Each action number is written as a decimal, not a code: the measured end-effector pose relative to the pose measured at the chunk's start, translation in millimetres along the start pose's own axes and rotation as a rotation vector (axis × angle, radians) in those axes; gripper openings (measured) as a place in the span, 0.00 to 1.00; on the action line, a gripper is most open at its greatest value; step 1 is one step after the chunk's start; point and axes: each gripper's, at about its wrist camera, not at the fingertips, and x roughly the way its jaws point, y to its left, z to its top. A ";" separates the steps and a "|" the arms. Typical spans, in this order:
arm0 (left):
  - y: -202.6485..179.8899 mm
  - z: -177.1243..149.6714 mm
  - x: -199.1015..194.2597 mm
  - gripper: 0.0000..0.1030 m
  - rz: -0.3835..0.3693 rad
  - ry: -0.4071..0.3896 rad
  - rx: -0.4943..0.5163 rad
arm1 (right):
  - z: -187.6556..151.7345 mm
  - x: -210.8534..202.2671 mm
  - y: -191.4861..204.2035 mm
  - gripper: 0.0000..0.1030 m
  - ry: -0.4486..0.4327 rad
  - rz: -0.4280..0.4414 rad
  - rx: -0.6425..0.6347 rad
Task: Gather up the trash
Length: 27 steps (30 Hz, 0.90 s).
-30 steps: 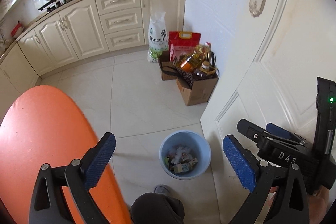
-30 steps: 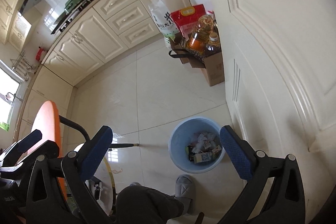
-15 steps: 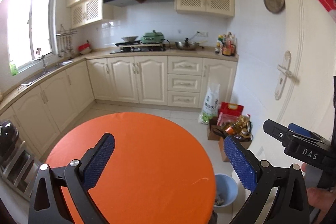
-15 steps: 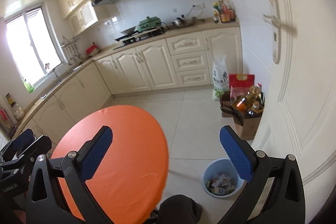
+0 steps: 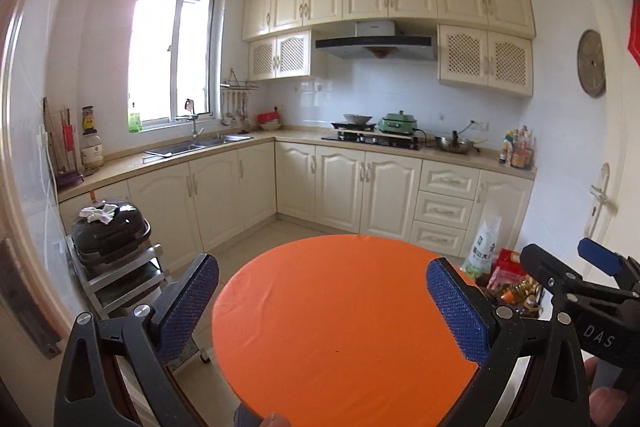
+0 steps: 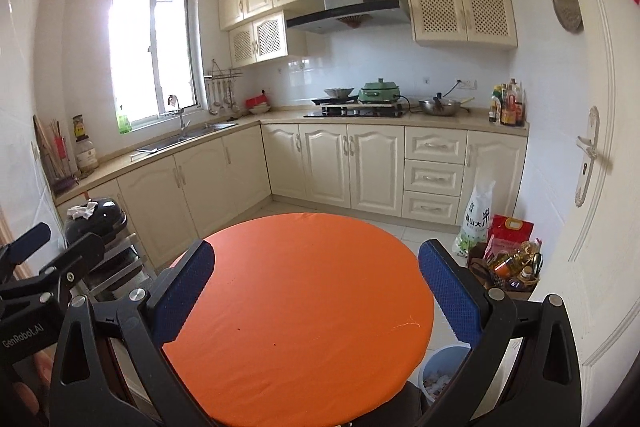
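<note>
Left gripper [image 5: 322, 301] and right gripper [image 6: 316, 287]: both claws spread wide, holding nothing, above the round orange-covered table [image 6: 304, 291]. Light-blue plastic waste bin [image 6: 442, 367] with trash sits on the floor, near right, partly hidden by the table edge. Open cardboard box of oil bottles [image 6: 508, 273] beside the white door [image 6: 592, 227].

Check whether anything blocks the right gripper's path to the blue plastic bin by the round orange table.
Partly. The round orange table overhangs the blue plastic bin beside it, and the right gripper, open and empty, hangs above the tabletop. Only the bin's right side shows.
</note>
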 end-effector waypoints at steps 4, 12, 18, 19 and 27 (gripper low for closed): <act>-14.0 -35.2 -46.4 0.99 0.013 -0.023 -0.004 | -14.7 -10.5 10.5 1.00 0.007 0.004 -0.005; -8.8 -87.4 -106.2 0.99 0.002 -0.031 -0.020 | -33.2 -30.5 15.7 1.00 0.002 -0.002 -0.044; -8.6 -89.8 -121.4 0.99 0.023 -0.061 -0.007 | -31.1 -42.4 16.4 1.00 -0.031 -0.009 -0.035; -9.2 -87.8 -116.3 0.99 0.026 -0.061 -0.002 | -31.0 -42.9 16.5 1.00 -0.035 -0.011 -0.036; -6.9 -74.6 -108.8 0.99 0.013 -0.056 -0.013 | -31.0 -49.8 21.1 1.00 -0.052 0.003 -0.048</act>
